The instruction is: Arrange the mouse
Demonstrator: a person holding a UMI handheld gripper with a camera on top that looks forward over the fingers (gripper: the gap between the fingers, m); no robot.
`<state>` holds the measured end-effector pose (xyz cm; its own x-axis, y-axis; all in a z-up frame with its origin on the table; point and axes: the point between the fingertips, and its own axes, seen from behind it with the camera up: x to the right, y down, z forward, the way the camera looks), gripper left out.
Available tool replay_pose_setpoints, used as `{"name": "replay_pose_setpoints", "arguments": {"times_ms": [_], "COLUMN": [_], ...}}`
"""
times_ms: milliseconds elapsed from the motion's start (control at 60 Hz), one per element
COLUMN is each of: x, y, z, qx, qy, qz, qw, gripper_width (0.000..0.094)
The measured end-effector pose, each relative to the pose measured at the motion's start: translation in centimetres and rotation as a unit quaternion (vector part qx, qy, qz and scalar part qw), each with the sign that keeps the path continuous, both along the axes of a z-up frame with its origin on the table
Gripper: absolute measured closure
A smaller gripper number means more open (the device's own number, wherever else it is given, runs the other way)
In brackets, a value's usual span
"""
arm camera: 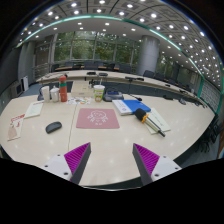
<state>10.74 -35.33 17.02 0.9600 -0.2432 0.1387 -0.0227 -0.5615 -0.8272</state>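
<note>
Mouse lay dark and oval on the pale table, well apart from the gripper and untouched by it. The gripper hung above the near part of the table with its two fingers spread wide, the magenta pads facing each other across bare tabletop and nothing held between them. Ahead of the fingers lay a pink mouse mat, square to the table edge, with a faint emblem at its centre. The mouse sat just off the mat's left side, not on it. Farther left of the mat some papers lay near the table's edge. Beyond the mat stood a cluster of small things: a red-topped bottle, a white cup and a pale container. To the right of the mat lay a blue-covered book, and just past it a yellow-handled tool lay aslant. Behind the mat a second long table crossed the room, with chairs beyond it and rows of ceiling lights overhead.
</note>
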Motion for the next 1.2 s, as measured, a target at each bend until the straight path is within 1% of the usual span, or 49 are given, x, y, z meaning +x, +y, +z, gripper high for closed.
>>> {"name": "replay_pose_setpoints", "arguments": {"times_ms": [67,200,300,433,550,600,717,783,1100,1200], "x": [0.1,-1.1,-4.3,-11.4,-18.5,-21.0,-25.3,-26.6,-28.2,-28.6], "y": [0.0,1.0,2.1,5.6,10.8,12.9,17.7,20.1,27.8,29.2], "z": [-0.8,-4.4,-7.6,-11.3,-13.5,-14.3,-16.8,-17.5,-18.0,-18.1], "qx": [-0.005,-0.019,-0.032,-0.043,-0.031,-0.029,-0.038,-0.037,-0.035,-0.038], "qy": [0.002,0.008,0.022,0.042,0.053,0.059,0.082,0.088,0.086,0.077], "qz": [-0.004,-0.005,0.008,0.05,0.1,0.115,0.117,0.115,0.097,0.101], "qw": [1.0,1.0,0.999,0.997,0.993,0.991,0.989,0.989,0.991,0.991], "gripper_width": [0.0079,0.0077,0.008,0.008,0.0078,0.0078,0.0078,0.0077,0.0079,0.0085]}}
